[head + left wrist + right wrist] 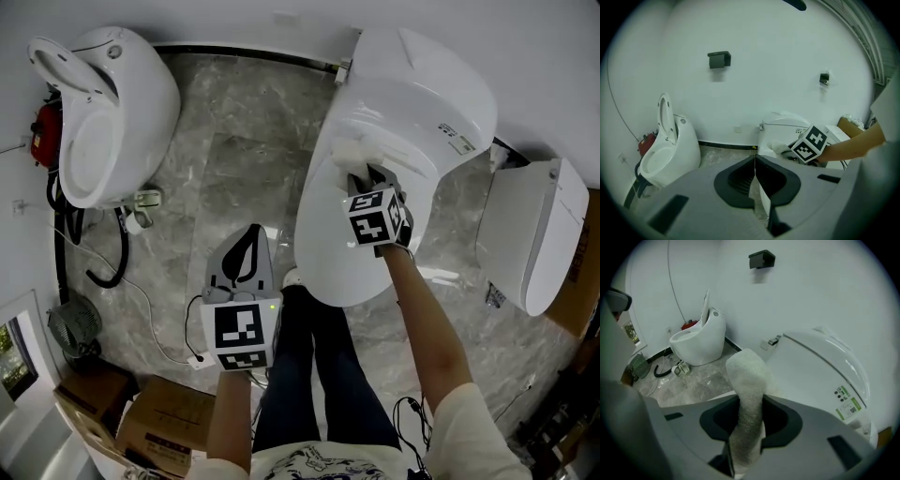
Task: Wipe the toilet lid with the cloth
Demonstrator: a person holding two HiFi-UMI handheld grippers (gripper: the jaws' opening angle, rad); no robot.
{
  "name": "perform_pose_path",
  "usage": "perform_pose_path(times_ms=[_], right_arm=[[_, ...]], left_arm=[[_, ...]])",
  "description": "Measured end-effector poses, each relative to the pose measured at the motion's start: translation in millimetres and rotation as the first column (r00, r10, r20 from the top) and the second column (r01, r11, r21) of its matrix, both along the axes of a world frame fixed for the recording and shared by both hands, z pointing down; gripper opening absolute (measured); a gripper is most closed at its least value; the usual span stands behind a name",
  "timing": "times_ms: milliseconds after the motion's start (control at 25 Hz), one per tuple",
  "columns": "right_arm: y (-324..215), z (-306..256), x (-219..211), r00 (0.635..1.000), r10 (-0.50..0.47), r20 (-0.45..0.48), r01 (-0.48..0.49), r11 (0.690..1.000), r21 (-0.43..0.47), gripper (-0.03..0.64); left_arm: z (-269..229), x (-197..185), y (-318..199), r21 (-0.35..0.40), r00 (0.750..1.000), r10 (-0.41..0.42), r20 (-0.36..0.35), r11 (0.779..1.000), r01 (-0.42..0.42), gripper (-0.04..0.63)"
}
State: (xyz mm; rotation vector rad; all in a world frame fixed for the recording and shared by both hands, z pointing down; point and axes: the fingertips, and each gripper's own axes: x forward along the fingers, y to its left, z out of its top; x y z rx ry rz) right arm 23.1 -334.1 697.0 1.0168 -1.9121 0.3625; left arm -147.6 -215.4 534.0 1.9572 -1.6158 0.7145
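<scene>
Cloth position: right gripper (362,176) is clamped on the folded white terry cloth (746,394) at the rear of the glossy white closed toilet lid (339,251). Left gripper (754,174) has its jaws together, empty, beside the toilet. Judgement: press the cloth flat and overlap strokes toward the front edge.

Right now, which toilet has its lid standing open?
The far-left toilet, its bowl exposed. The middle toilet under the cloth in the right gripper and the far-right toilet both have lids down.

Grey marble floor (234,169), white walls (787,56)
</scene>
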Motion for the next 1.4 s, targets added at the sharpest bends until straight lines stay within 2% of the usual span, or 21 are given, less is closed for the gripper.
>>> perform_pose_path(times_ms=[280, 520, 640, 840, 1160, 1400], right_arm=[[-2.7, 44.7, -14.3, 0.992, -0.091, -0.092, 0.085, 0.994, -0.067, 0.115], [-5.1, 69.4, -18.2, 0.968, -0.160, -0.194, 0.138, 0.983, -0.119, 0.115], [-7.9, 74.8, -22.3, 0.960, -0.178, -0.215, 0.147, 0.977, -0.154, 0.115], [-6.6, 79.6, -23.7, 0.935, -0.254, -0.247, 0.213, 0.960, -0.181, 0.112], [-1.6, 78.2, -12.5, 0.934, -0.248, -0.259, 0.214, 0.965, -0.152, 0.112], [10.7, 80.4, 18.4, 0.937, -0.222, -0.270, 0.186, 0.971, -0.153, 0.112]], left_arm=[[21.4, -9.9, 13.9, -0.034, 1.000, -0.020, 0.002, 0.999, 0.020, 0.009], [31.2, -11.1, 19.3, -0.055, 1.000, -0.008, 0.003, 0.998, 0.008, 0.009], [35.8, -10.7, 22.7, -0.068, 1.000, -0.004, 0.004, 0.998, 0.004, 0.009], [40.8, -11.3, 26.9, -0.079, 1.000, -0.026, -0.013, 0.997, 0.025, 0.009], [38.0, -10.4, 26.8, -0.077, 0.999, -0.032, -0.010, 0.997, 0.031, 0.009], [34.3, -5.8, 25.2, -0.071, 1.000, -0.019, -0.012, 0.997, 0.018, 0.009]])
